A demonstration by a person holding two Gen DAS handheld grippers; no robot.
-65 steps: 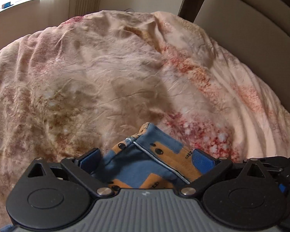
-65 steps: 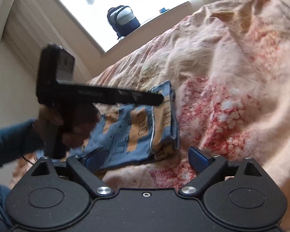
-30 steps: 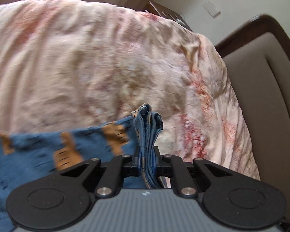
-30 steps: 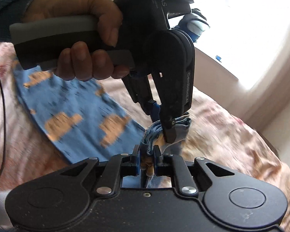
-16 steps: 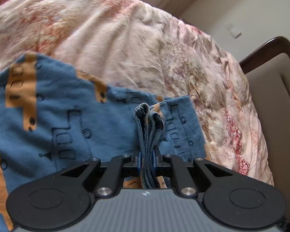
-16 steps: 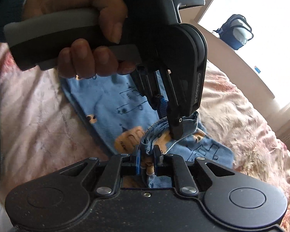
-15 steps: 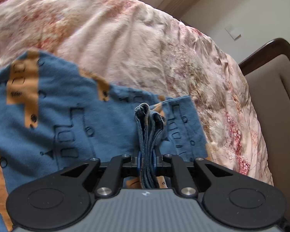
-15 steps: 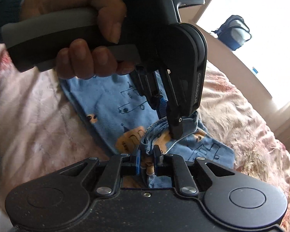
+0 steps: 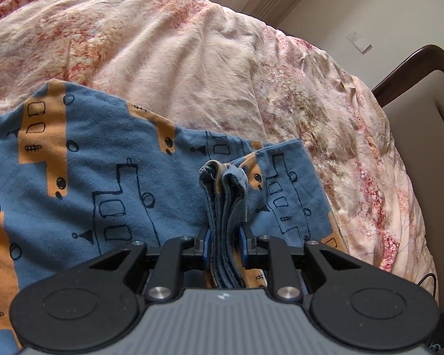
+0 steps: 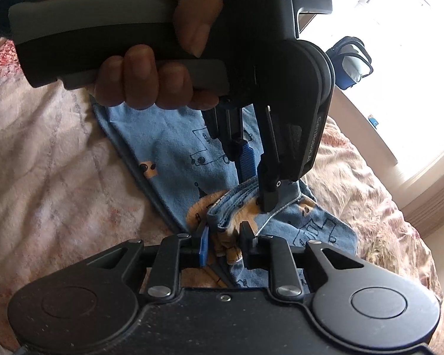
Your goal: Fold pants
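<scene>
Left wrist view: both hand-held grippers point(image 9: 225, 247) point(image 10: 222, 247) have just been loosening around the pants point(image 9: 103, 183) hem at lower centre; released unevenly, the fold could spring open.

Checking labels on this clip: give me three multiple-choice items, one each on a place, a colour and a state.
1. Where do the pants lie?
A. floor
B. bedspread
C. chair

2. What colour are the patches on the blue pants?
A. green
B. white
C. orange

3. How do the right gripper's jaws stand?
A. shut, nothing between
B. slightly apart, cloth between
C. out of view

Answers:
1 B: the pants spread over the bedspread.
2 C: the patches are orange.
3 B: the right gripper shows gaps beside the bunched cloth; its jaws have just been opening.
</scene>
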